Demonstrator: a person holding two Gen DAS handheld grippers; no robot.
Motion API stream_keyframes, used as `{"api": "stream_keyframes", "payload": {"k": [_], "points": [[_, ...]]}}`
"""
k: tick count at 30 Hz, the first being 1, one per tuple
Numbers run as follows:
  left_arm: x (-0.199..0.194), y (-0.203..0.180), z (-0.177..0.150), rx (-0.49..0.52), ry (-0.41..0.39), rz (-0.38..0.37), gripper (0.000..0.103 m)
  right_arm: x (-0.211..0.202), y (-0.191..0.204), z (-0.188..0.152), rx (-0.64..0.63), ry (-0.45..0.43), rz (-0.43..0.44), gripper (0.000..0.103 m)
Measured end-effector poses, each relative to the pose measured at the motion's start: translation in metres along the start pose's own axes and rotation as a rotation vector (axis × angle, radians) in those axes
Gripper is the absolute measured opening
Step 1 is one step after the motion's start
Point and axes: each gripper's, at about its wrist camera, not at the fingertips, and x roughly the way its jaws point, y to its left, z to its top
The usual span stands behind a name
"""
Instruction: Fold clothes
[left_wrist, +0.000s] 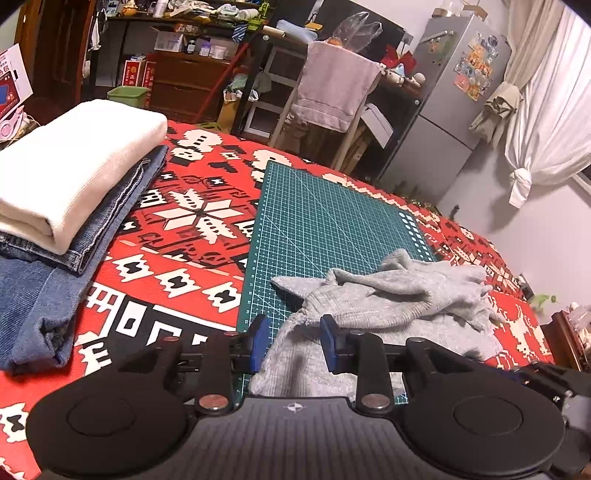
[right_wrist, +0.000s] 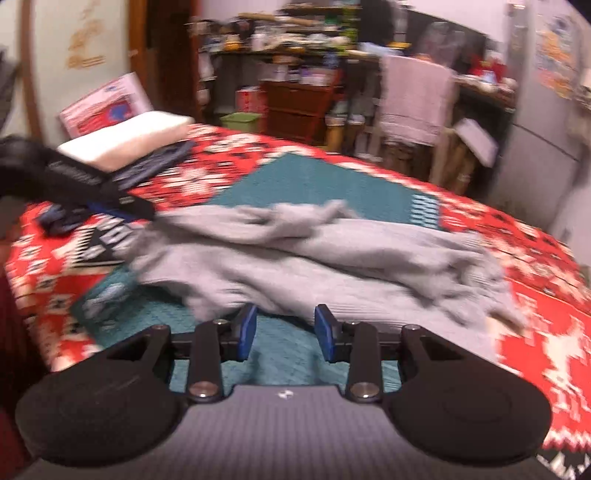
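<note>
A crumpled grey ribbed knit sweater (left_wrist: 391, 306) is approached on the green gridded cutting mat (left_wrist: 325, 218) by left hand-held gripper (left_wrist: 293, 341) and right hand-held gripper (right_wrist: 284, 332), both spread wide and empty

A lived-in home room, cluttered and domestic. A fridge (left_wrist: 454, 92) covered in magnets stands beside a knotted white curtain (left_wrist: 546, 110), and a towel (left_wrist: 334, 86) hangs over a chair. Crowded shelves (left_wrist: 192, 22) line the back wall, and a red patterned cloth (left_wrist: 177, 236) covers the surface.
</note>
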Motion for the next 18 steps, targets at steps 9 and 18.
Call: {"api": "stream_keyframes", "payload": {"k": [9, 18], "points": [[-0.014, 0.016, 0.002, -0.044, -0.013, 0.002, 0.031, 0.032, 0.07, 0.017, -0.306, -0.021, 0.032, 0.035], [-0.024, 0.036, 0.0, -0.093, -0.023, 0.03, 0.033, 0.06, 0.081, 0.029, -0.404, 0.05, 0.084, 0.004]]}}
